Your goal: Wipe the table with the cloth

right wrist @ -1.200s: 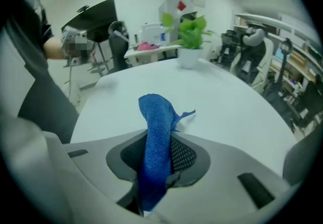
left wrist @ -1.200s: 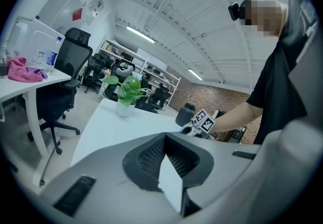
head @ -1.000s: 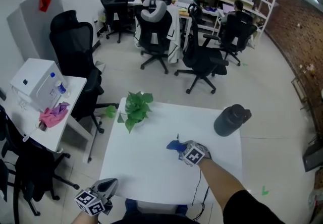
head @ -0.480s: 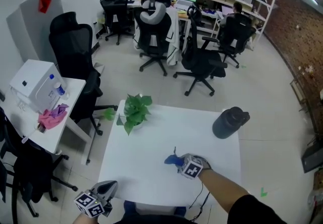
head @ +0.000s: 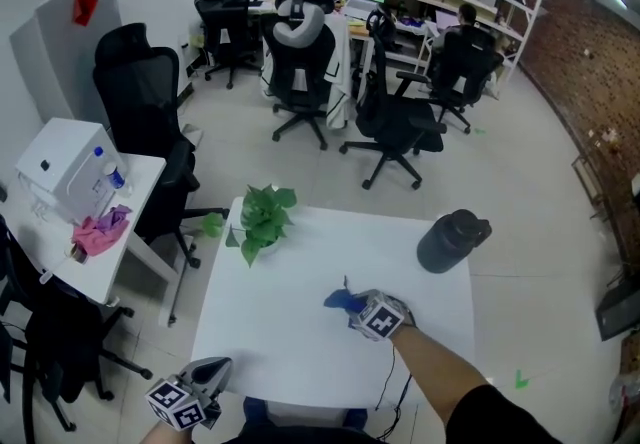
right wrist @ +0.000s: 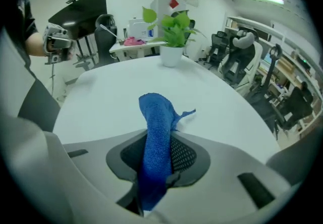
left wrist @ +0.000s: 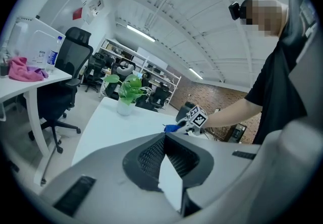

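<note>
The right gripper [head: 356, 307] having slid slightly toward 6 o'clock, we are keeping its jaws clamped on the blue cloth [head: 339, 300], trailing its free end near the middle of the white table [head: 270, 332] for wiping, while parking the closed-up, empty left gripper [head: 214, 368] off the 7 o'clock corner.

cloth [head: 338, 300] partly hidden behind right hand-held gripper [head: 362, 310], its end lost between jaws
</note>
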Action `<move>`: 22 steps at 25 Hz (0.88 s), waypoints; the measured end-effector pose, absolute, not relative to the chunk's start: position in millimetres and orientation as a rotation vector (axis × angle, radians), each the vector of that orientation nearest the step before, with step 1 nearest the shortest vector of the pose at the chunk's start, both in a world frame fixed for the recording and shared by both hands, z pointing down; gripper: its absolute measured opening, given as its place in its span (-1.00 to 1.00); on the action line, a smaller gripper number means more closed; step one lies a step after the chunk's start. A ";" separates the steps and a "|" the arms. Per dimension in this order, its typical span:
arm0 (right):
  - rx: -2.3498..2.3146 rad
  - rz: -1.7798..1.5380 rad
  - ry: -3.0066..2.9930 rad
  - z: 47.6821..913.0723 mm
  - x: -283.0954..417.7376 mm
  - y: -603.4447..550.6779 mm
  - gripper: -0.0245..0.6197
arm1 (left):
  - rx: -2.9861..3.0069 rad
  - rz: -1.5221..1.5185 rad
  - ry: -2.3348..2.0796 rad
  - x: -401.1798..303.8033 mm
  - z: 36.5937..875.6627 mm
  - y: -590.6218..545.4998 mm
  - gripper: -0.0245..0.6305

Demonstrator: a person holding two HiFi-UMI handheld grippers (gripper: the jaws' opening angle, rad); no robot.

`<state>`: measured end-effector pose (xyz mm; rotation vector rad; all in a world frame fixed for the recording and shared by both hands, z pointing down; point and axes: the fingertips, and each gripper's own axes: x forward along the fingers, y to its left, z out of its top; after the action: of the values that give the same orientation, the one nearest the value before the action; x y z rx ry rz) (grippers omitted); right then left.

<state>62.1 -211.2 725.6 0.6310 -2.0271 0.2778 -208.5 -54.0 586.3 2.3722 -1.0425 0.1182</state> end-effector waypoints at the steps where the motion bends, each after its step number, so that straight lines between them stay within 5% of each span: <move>1: 0.647 0.277 -1.995 730.0 66.2 -222.8 -0.67 | 2.367 0.122 -1.047 -209.9 586.5 -52.7 -0.93; 17: 0.435 0.322 -2.004 745.2 50.1 -106.6 -0.68 | 2.395 0.100 -1.025 -196.5 574.6 -52.1 -0.93; 22: 0.725 0.447 -2.148 708.8 84.0 -116.9 -0.67 | 2.410 0.078 -1.026 -193.4 565.5 -54.0 -0.93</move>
<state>84.0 -116.9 708.8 0.7247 -2.1482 0.4473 -193.4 -54.0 565.5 2.4099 -1.0263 0.0781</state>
